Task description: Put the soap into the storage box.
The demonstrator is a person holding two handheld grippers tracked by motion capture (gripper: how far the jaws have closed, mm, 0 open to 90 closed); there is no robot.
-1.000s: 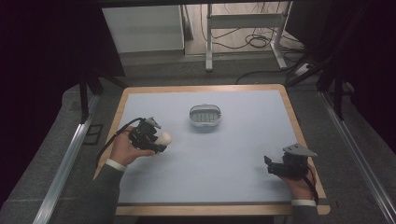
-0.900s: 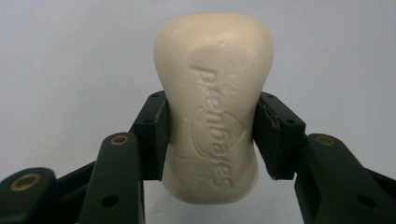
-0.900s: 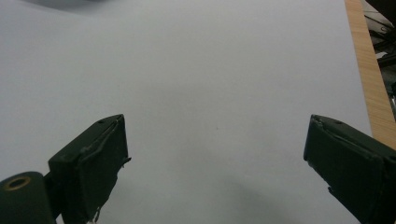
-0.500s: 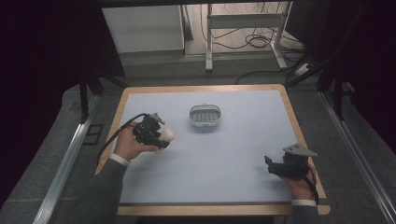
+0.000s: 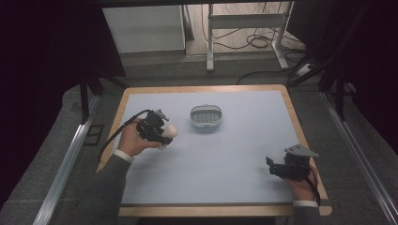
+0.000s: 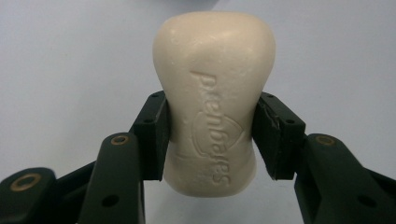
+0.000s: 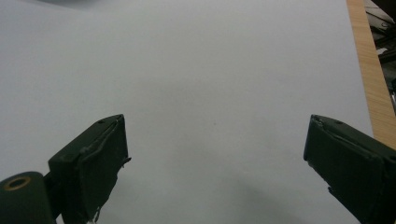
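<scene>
A cream bar of soap [image 6: 215, 100] with embossed lettering is pinched at its narrow waist between my left gripper's [image 6: 211, 135] black jaws. In the high view that left gripper [image 5: 164, 133] is held above the left part of the table, the soap [image 5: 169, 132] poking out toward a white slatted soap dish [image 5: 205, 116] that sits to its right at the table's middle rear. My right gripper [image 5: 270, 166] rests low near the front right corner. Its jaws [image 7: 215, 154] are spread wide over bare mat with nothing between them.
The table has a pale blue mat [image 5: 225, 159] inside a wooden rim [image 5: 295, 117]. Beyond the far edge are a white cabinet [image 5: 143, 28], metal desk legs and floor cables [image 5: 253, 40].
My left gripper has carried the soap to the right and slightly back, closer to the soap dish. The right gripper has stayed put.
</scene>
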